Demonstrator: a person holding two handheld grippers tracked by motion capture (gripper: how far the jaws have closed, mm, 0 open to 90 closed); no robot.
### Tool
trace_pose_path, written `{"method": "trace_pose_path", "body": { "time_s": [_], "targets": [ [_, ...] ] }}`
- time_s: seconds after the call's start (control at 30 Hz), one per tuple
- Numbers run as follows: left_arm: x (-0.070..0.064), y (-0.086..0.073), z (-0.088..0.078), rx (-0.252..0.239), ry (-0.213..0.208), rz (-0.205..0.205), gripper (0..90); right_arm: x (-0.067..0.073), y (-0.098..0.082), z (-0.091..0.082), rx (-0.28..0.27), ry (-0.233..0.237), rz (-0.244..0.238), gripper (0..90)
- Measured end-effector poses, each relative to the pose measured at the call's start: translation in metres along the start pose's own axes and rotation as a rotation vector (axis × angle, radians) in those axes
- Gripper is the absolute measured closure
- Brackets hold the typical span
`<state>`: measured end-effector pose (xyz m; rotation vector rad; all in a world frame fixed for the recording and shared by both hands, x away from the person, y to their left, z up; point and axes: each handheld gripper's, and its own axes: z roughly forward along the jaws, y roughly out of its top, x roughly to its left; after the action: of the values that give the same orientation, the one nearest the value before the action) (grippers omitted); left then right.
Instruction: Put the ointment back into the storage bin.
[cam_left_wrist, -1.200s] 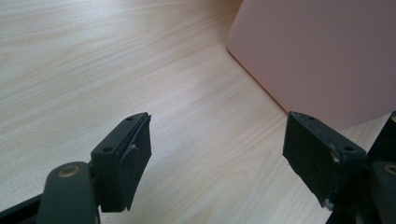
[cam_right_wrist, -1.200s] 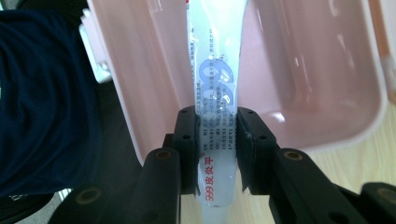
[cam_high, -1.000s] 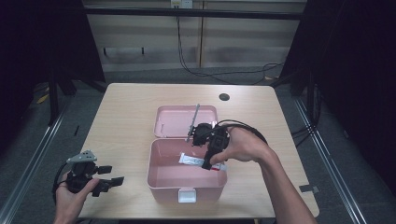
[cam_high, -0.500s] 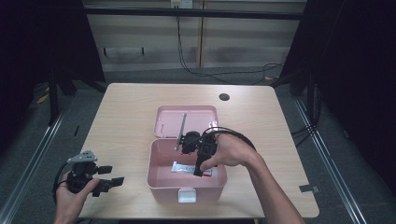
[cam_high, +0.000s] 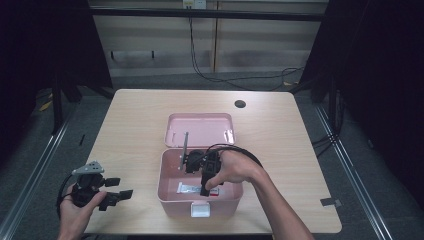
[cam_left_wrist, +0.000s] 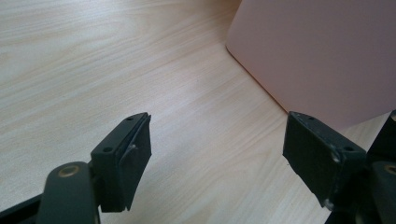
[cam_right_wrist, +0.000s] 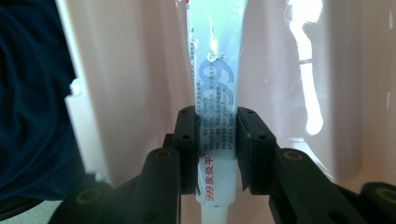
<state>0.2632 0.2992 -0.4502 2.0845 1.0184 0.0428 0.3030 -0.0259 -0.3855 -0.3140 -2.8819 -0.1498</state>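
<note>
Pink box (cam_high: 172, 192), lid (cam_high: 200, 129) open, sits mid-table (cam_high: 280, 125); from above, the right gripper (cam_high: 206, 186) reaches down inside it over a white tube (cam_high: 187, 188), while the left gripper (cam_high: 116, 195) rests near the table's front left corner. Left gripper view: jaws wide apart, over bare wood beside the box (cam_left_wrist: 322, 56). Right gripper view: jaws clamped on the tube (cam_right_wrist: 215, 93), inside the box

I count one pink box (cam_high: 172, 192) with one open lid (cam_high: 200, 129), one white tube (cam_right_wrist: 215, 93) inside it, my two grippers, and one wooden table (cam_high: 135, 120)
</note>
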Motion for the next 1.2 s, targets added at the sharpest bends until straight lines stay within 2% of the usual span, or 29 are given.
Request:
{"method": "trace_pose_path", "body": {
  "time_s": [0.47, 0.6, 0.8, 0.97, 1.07, 1.13, 1.2],
  "targets": [
    [0.0, 0.0, 0.001, 0.0, 0.005, 0.0, 23.5, -0.007, 0.007, 0.025, 0.023, 0.057, -0.038, 71.4],
    [0.0, 0.0, 0.001, -0.001, 0.003, -0.002, 23.5, -0.009, 0.009, 0.03, 0.033, 0.055, -0.03, 71.4],
    [0.0, 0.0, 0.001, -0.002, 0.002, -0.002, 23.5, -0.012, 0.011, 0.041, 0.048, 0.078, -0.051, 71.4],
    [0.0, 0.0, 0.001, 0.0, 0.004, -0.002, 23.5, -0.014, 0.013, 0.047, 0.022, 0.079, -0.043, 71.4],
    [0.0, 0.0, 0.001, 0.0, 0.004, -0.003, 23.3, -0.014, 0.014, 0.049, 0.03, 0.082, -0.043, 71.3],
    [0.0, 0.0, 0.001, 0.0, 0.004, -0.004, 23.3, -0.014, 0.014, 0.051, 0.034, 0.089, -0.059, 71.3],
    [0.0, 0.0, 0.001, 0.0, 0.004, -0.004, 23.3, -0.014, 0.014, 0.052, 0.031, 0.093, -0.051, 71.3]
  ]
}}
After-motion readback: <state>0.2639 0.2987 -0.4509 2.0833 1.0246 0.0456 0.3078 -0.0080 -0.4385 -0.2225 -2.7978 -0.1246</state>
